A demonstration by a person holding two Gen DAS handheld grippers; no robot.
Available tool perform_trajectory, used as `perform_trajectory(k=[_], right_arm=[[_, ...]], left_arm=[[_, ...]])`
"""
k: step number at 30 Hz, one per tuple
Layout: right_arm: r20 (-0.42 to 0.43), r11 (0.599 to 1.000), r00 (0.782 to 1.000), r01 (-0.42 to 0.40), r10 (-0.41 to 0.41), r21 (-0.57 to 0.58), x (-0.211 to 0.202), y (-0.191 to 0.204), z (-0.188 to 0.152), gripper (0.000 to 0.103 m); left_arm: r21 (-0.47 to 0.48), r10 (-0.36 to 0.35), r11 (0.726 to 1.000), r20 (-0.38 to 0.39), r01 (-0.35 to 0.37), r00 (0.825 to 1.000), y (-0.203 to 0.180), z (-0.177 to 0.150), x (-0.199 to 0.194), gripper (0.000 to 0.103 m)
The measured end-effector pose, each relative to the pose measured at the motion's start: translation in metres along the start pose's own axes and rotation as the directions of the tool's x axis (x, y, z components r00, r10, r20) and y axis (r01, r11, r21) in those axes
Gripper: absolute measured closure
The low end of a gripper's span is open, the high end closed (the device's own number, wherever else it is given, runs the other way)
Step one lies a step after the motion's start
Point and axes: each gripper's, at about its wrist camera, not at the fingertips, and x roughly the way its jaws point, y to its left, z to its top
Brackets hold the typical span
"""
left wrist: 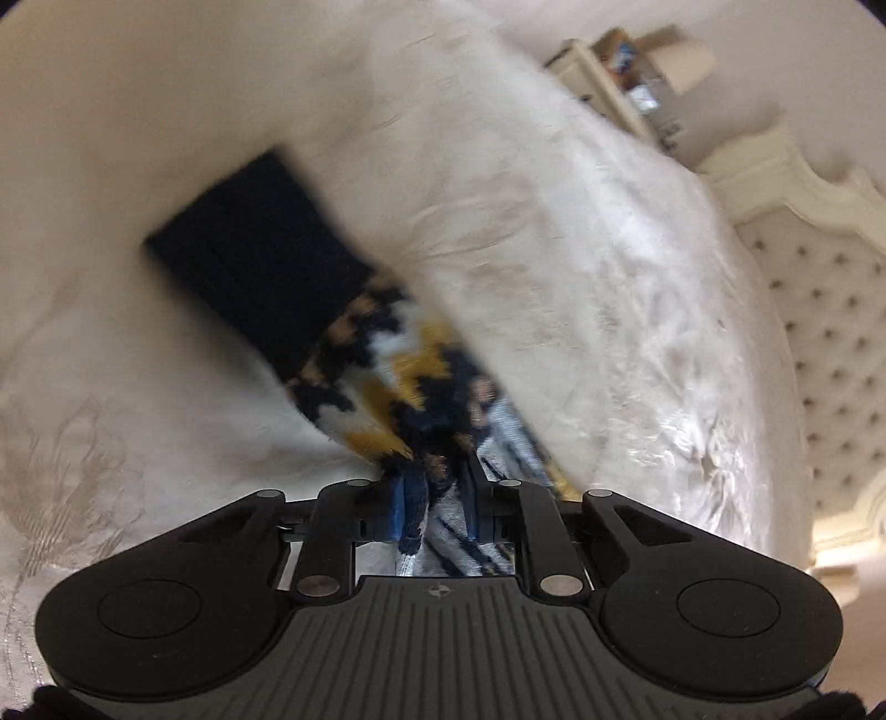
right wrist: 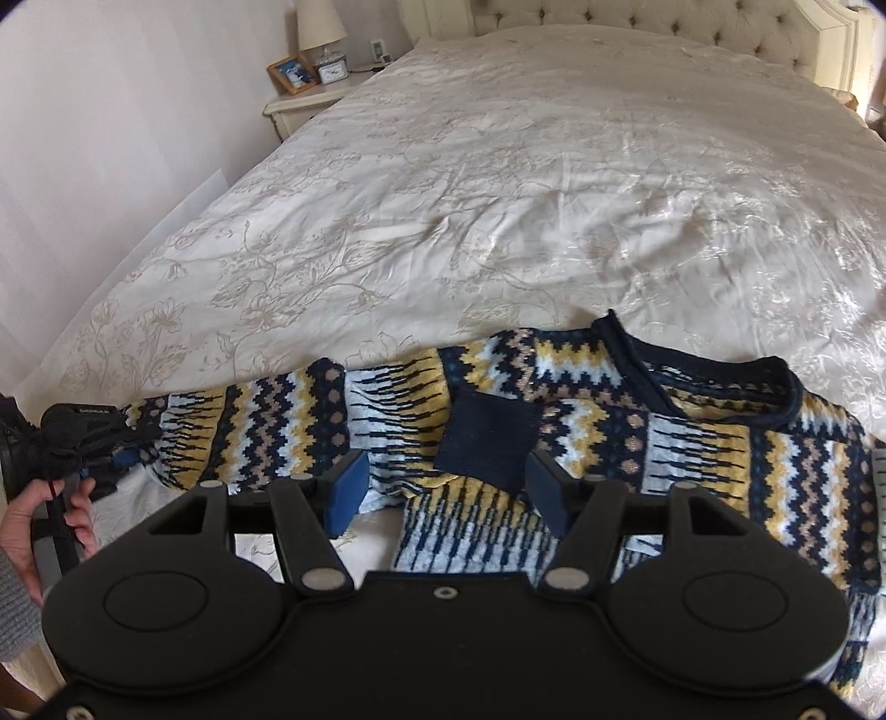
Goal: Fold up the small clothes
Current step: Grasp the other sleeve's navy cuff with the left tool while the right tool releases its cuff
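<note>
Knitted sweater (right wrist: 581,437): navy, yellow, white and tan zigzag bands, lying flat on the bed (right wrist: 498,194) just ahead of the right tool, across its whole width.
Sweater axis: long axis runs side to side before the right tool; the body lies to its right, one sleeve (right wrist: 266,432) stretches out to its left, and the navy neckline (right wrist: 720,376) faces away from it toward the headboard (right wrist: 637,22).
Folded cuff: a plain navy cuff (right wrist: 487,443) lies on the patterned body, directly between and just beyond the right tool's fingers.
Right tool (right wrist: 446,490): fingers spread wide, gripping nothing, poised over the sweater's near edge.
Left tool (left wrist: 432,509): fingers closed on a bunch of the knit; beyond them hangs patterned fabric ending in a navy cuff (left wrist: 249,266).
Right view only: the whole garment laid out, the left tool (right wrist: 119,451) at the far sleeve end with a bare hand (right wrist: 50,520) on its handle, a nightstand (right wrist: 299,105) with a lamp (right wrist: 318,27) and a photo frame (right wrist: 290,75).
Left view only: the pinch up close; heavily blurred, bed tilted.
</note>
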Motion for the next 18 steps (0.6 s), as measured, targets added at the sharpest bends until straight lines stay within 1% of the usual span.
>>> perform_trajectory(k=[2,4,6,7,8,10,12,13,15,16,17,18], right_arm=[[0.002,1.000,1.000,0.006,-0.006,0.027,-0.005,-0.009,-0.003,0.036],[0.005,0.998,1.000,0.015,-0.016,0.060,-0.010,-0.021,-0.008,0.036],[-0.001,0.995,1.000,0.021,-0.021,0.099,-0.013,-0.035,-0.013,0.036],[-0.002,0.992,1.000,0.024,-0.024,0.120,-0.015,-0.043,-0.016,0.036],[-0.002,0.990,0.999,0.032,-0.032,0.141,-0.018,-0.051,-0.019,0.036],[0.000,0.983,0.999,0.047,-0.047,0.176,-0.024,-0.069,-0.025,0.036],[0.003,0.977,0.998,0.059,-0.061,0.207,-0.030,-0.088,-0.032,0.036],[0.004,0.973,0.998,0.066,-0.068,0.219,-0.034,-0.099,-0.035,0.036],[0.009,0.966,0.996,0.081,-0.085,0.246,-0.043,-0.121,-0.040,0.036],[0.009,0.962,0.996,0.087,-0.092,0.259,-0.047,-0.132,-0.043,0.036],[0.011,0.959,0.995,0.094,-0.100,0.266,-0.051,-0.143,-0.045,0.036],[0.013,0.957,0.994,0.105,-0.113,0.270,-0.055,-0.153,-0.047,0.036]], left_arm=[[0.083,-0.029,0.996,0.045,0.025,0.999,-0.021,-0.006,-0.014,0.095],[0.194,-0.045,0.981,0.076,0.029,0.996,-0.051,-0.016,-0.028,0.095],[0.311,-0.061,0.950,0.107,0.025,0.992,-0.087,-0.032,-0.044,0.095],[0.372,-0.086,0.927,0.119,0.035,0.989,-0.105,-0.042,-0.051,0.095],[0.438,-0.115,0.897,0.125,0.049,0.986,-0.124,-0.055,-0.057,0.095],[0.559,-0.168,0.826,0.113,0.077,0.979,-0.165,-0.089,-0.067,0.095],[0.648,-0.222,0.749,0.053,0.136,0.974,-0.203,-0.128,-0.068,0.095],[0.683,-0.242,0.711,0.015,0.167,0.970,-0.221,-0.151,-0.065,0.095],[0.729,-0.287,0.640,-0.067,0.243,0.956,-0.249,-0.196,-0.061,0.095],[0.746,-0.298,0.607,-0.108,0.275,0.948,-0.261,-0.220,-0.057,0.095],[0.758,-0.300,0.580,-0.142,0.299,0.943,-0.271,-0.241,-0.053,0.095],[0.764,-0.301,0.561,-0.170,0.318,0.938,-0.280,-0.260,-0.050,0.093]])
